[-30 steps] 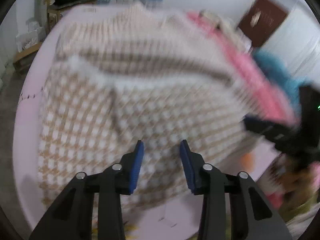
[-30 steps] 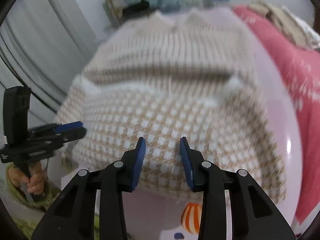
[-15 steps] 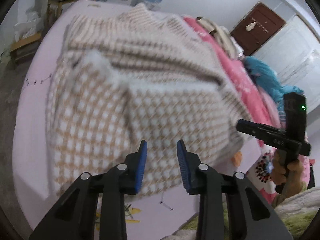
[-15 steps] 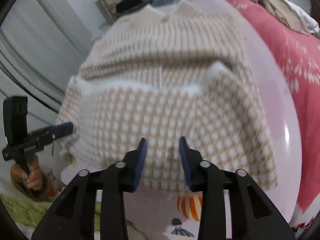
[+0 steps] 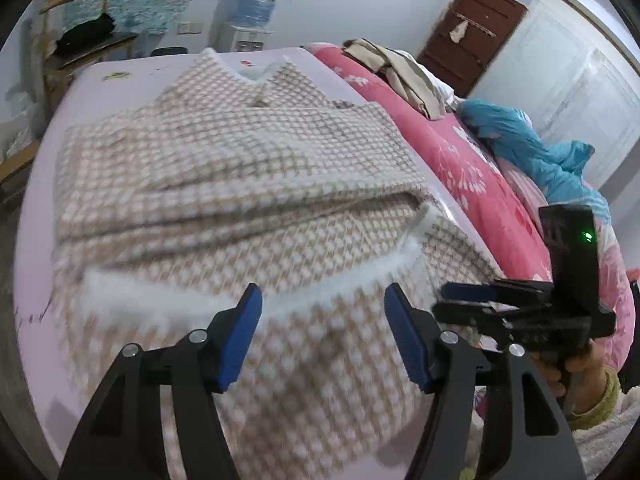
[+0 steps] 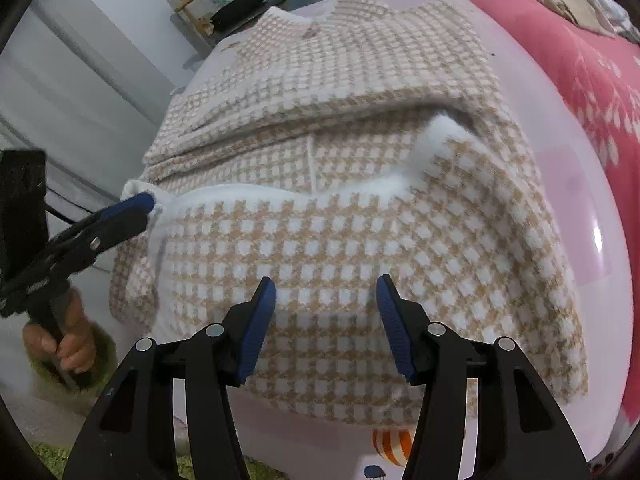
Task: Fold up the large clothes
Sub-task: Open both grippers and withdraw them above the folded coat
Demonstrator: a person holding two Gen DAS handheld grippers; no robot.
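Note:
A beige-and-white houndstooth garment (image 5: 240,168) with fluffy white trim (image 6: 280,196) lies on the pale pink bed sheet (image 5: 44,208), its lower part folded up over the body. My left gripper (image 5: 322,300) hovers over the near fold; its jaws are opening and nothing sits between them. In the right wrist view the left gripper (image 6: 140,202) has its tip beside the trim's left corner. My right gripper (image 6: 326,284) hangs above the near edge of the garment, jaws also opening with no cloth pinched. A hand holds the right gripper (image 5: 472,292) at the garment's right side.
A pink floral quilt (image 5: 472,168) borders the sheet on the right, with a blue garment (image 5: 532,152) and beige clothes (image 5: 400,72) on it. Behind the bed are a water dispenser (image 5: 260,4), a wooden rack (image 5: 80,20) and a brown door (image 5: 476,28). Green rug (image 6: 52,456) below.
Both grippers' jaws have spread noticeably wider. The left gripper has pulled back and up from the fold, so more of the garment shows, and the right gripper now appears closer beside it.

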